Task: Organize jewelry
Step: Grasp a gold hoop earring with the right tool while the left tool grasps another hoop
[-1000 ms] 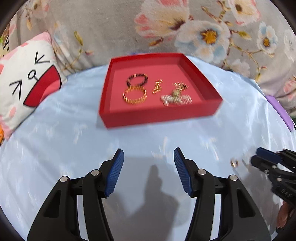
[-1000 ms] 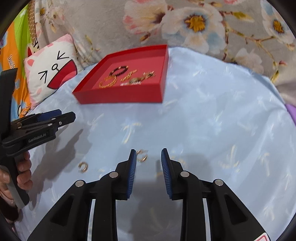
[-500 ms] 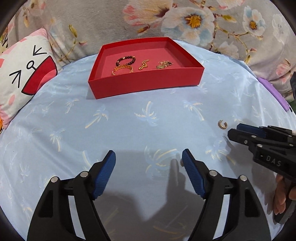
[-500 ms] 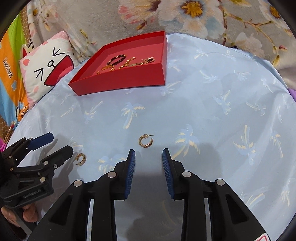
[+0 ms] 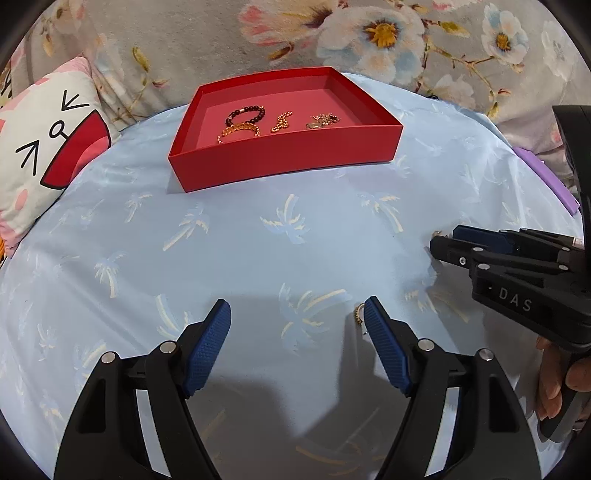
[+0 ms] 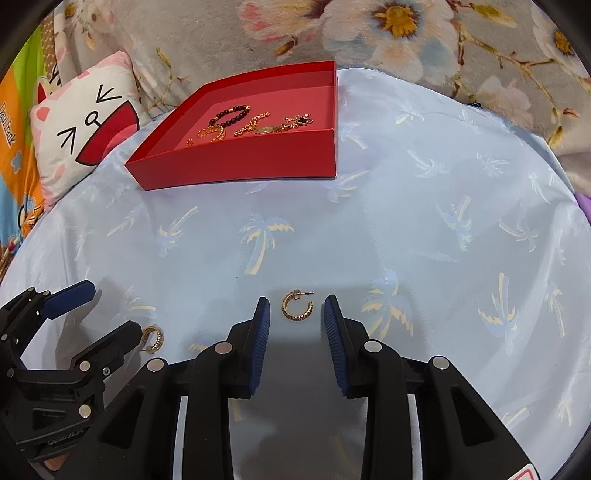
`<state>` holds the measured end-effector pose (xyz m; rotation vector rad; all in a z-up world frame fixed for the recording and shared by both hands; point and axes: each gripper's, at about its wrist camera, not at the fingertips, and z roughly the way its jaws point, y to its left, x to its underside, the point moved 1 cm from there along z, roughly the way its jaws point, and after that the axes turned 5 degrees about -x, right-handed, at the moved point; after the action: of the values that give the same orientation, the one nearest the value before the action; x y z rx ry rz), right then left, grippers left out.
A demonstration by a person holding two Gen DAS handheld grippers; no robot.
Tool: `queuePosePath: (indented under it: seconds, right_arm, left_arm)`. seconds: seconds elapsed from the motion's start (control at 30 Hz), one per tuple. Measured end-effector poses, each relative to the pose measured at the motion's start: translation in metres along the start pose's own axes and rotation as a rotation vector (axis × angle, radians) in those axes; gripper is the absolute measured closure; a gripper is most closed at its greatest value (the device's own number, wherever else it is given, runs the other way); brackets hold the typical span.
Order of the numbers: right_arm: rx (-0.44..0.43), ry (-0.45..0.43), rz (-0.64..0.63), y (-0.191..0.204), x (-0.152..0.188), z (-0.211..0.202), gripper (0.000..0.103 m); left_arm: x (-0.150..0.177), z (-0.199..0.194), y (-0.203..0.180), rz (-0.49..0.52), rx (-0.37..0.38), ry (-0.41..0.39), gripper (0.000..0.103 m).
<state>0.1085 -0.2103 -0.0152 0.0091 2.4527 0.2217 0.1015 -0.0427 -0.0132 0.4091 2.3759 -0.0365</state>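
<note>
A red tray (image 5: 284,162) (image 6: 236,162) at the back of the pale blue cloth holds a dark bead bracelet (image 5: 245,112), a gold bracelet (image 5: 240,130) and small gold pieces. Two gold hoop earrings lie loose on the cloth. One earring (image 6: 297,305) lies between the tips of my open right gripper (image 6: 297,314). The other earring (image 5: 359,314) (image 6: 153,338) lies against the inner side of the right fingertip of my open left gripper (image 5: 297,321). Neither gripper holds anything.
A cat-face pillow (image 5: 48,147) lies at the left, a floral fabric (image 5: 369,33) behind the tray. A purple object (image 5: 546,181) sits at the cloth's right edge. The right gripper body (image 5: 517,266) shows in the left wrist view.
Both grippers have moved closer to the cloth and the loose earrings. The right gripper's tips now flank one earring; the left gripper's right fingertip has come up beside the other.
</note>
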Motion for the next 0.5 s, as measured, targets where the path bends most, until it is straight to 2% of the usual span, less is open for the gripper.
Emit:
queuePosePath:
  seconds: [0.07,0.1,0.5]
  right_arm:
    - [0.012,-0.001,0.004,-0.002,0.0,0.0,0.086]
    - [0.009,-0.001,0.01,-0.003,0.0,0.0,0.088]
    - [-0.02,-0.017,0.059,-0.018,0.008,-0.011,0.088]
  left_arm:
    - [0.001,0.0,-0.001,0.004,0.007,0.002,0.031]
    - [0.001,-0.001,-0.002,0.006,0.009,0.004,0.031]
    - [0.005,0.001,-0.021,0.051,0.02,0.037,0.031]
